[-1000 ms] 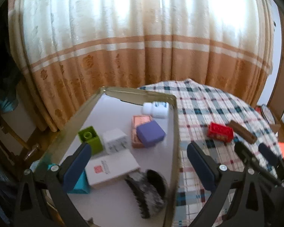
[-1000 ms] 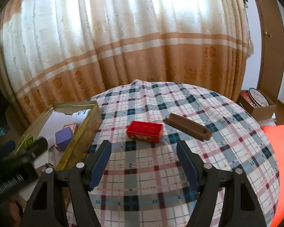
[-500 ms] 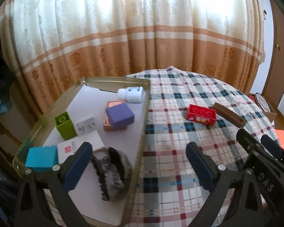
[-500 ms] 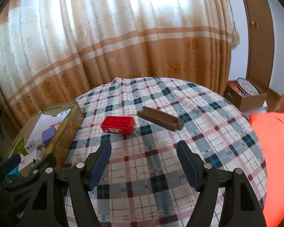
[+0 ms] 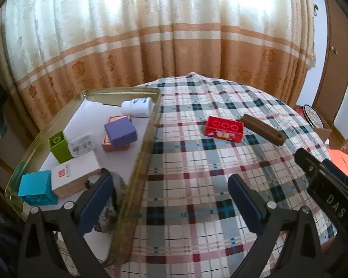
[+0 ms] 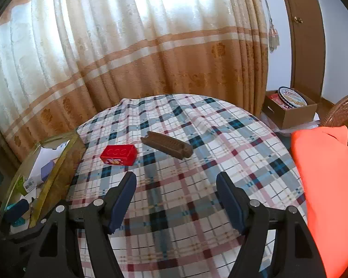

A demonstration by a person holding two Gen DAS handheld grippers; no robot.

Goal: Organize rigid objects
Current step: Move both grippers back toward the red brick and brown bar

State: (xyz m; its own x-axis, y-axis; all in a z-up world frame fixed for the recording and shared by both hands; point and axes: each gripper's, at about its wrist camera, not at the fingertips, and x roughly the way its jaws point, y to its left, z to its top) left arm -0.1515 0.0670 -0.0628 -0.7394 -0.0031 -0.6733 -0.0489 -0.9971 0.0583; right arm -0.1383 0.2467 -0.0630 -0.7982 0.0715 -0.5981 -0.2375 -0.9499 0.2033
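A red toy brick [image 5: 223, 131] [image 6: 118, 154] and a brown grooved bar [image 5: 262, 132] [image 6: 167, 144] lie side by side on the plaid tablecloth. A gold-rimmed tray [image 5: 143, 150] [image 6: 58, 169] at the left holds a white bottle [image 5: 137, 107], a purple box [image 5: 120, 132], a green brick [image 5: 59, 146], a white card box [image 5: 75, 176], a blue brick [image 5: 37, 188] and a dark hair claw [image 5: 109, 210]. My left gripper [image 5: 170, 202] is open and empty, straddling the tray's right rim. My right gripper [image 6: 176, 200] is open and empty, short of the red brick.
The round table's far edge meets an orange and cream curtain [image 6: 150, 53]. An orange cloth [image 6: 329, 185] covers a wicker chair at the right. A cardboard box with a biscuit tin [image 6: 290, 106] stands on the floor by a wooden door.
My left gripper has swung right, from above the tray to over its right rim. My right gripper has turned right, so the brick and bar sit further left in its view.
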